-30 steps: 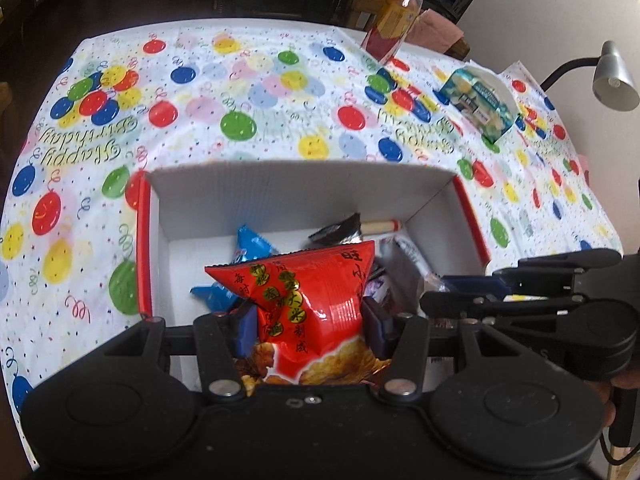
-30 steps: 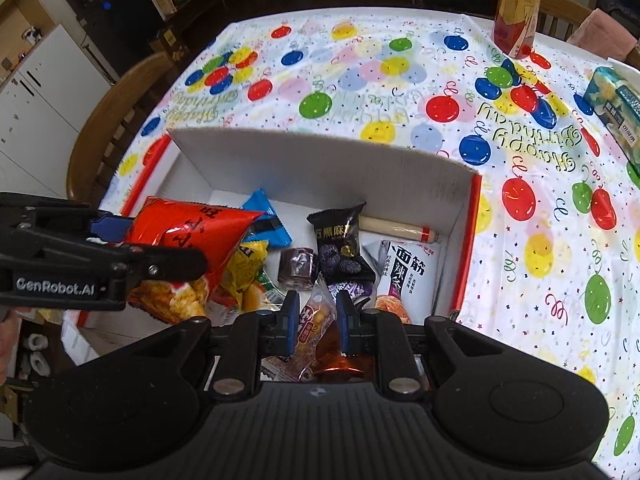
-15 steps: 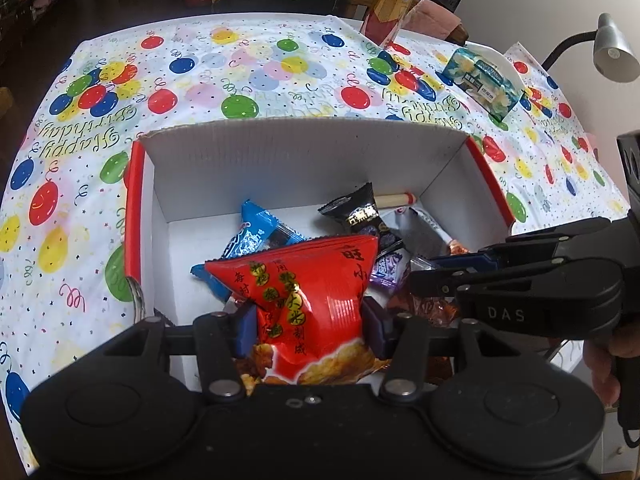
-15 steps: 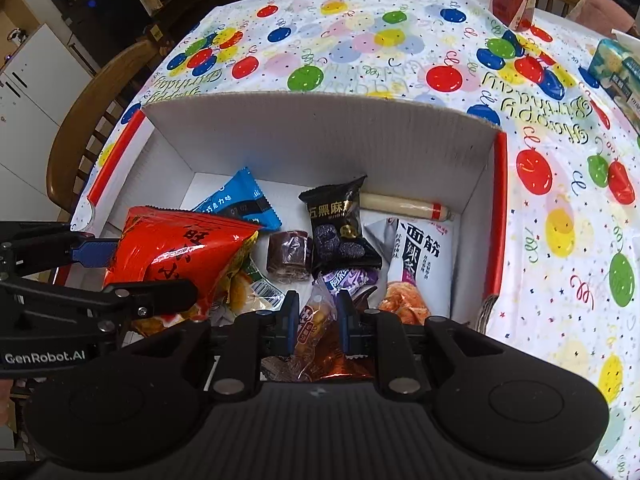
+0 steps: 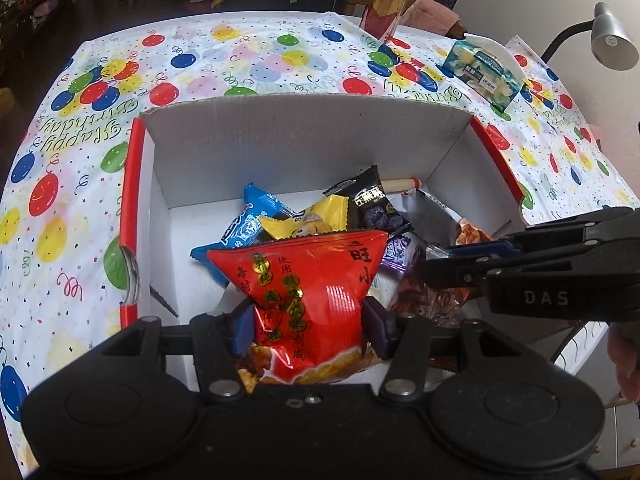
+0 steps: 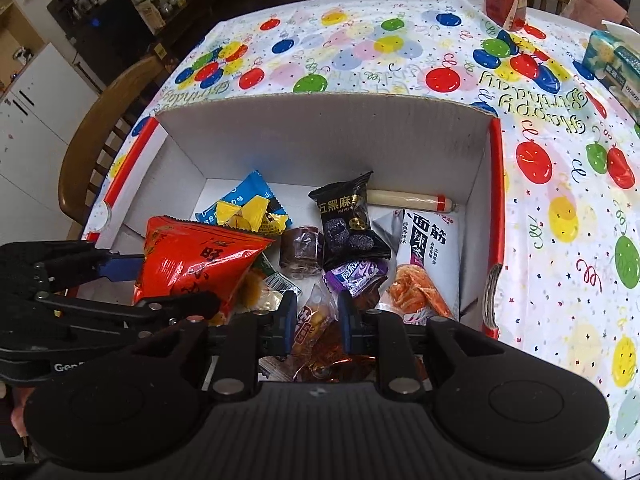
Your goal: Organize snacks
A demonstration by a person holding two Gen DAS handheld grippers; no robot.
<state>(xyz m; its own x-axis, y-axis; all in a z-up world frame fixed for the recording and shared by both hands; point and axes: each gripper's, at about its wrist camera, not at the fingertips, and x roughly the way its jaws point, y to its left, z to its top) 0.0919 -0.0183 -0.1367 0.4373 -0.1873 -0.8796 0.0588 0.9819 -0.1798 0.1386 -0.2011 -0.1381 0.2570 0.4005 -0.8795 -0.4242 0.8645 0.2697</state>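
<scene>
My left gripper [image 5: 310,328] is shut on a red snack bag [image 5: 308,292], held over the near left part of a white cardboard box [image 5: 304,140] with red edges. From the right wrist view, the left gripper [image 6: 176,280] and red snack bag [image 6: 192,260] hang at the box's [image 6: 320,136] left side. My right gripper [image 6: 316,320] is shut on a small orange-brown packet [image 6: 310,322] above the near edge. Its fingers [image 5: 452,264] enter the left wrist view from the right. Several packets lie in the box: blue [image 6: 244,194], yellow [image 6: 244,212], black [image 6: 344,216], white [image 6: 424,248].
A sausage stick [image 6: 412,201] lies along the box's far wall. On the balloon tablecloth [image 6: 360,44] stand an orange drink bottle [image 5: 386,0] and a tissue pack [image 5: 484,70] at the far right. A desk lamp [image 5: 612,40] is at the right, a wooden chair [image 6: 92,152] at the left.
Both grippers have moved forward and down toward the box, each still holding its packet. The box fills more of both views, and the yellow packet now shows beyond the red bag.
</scene>
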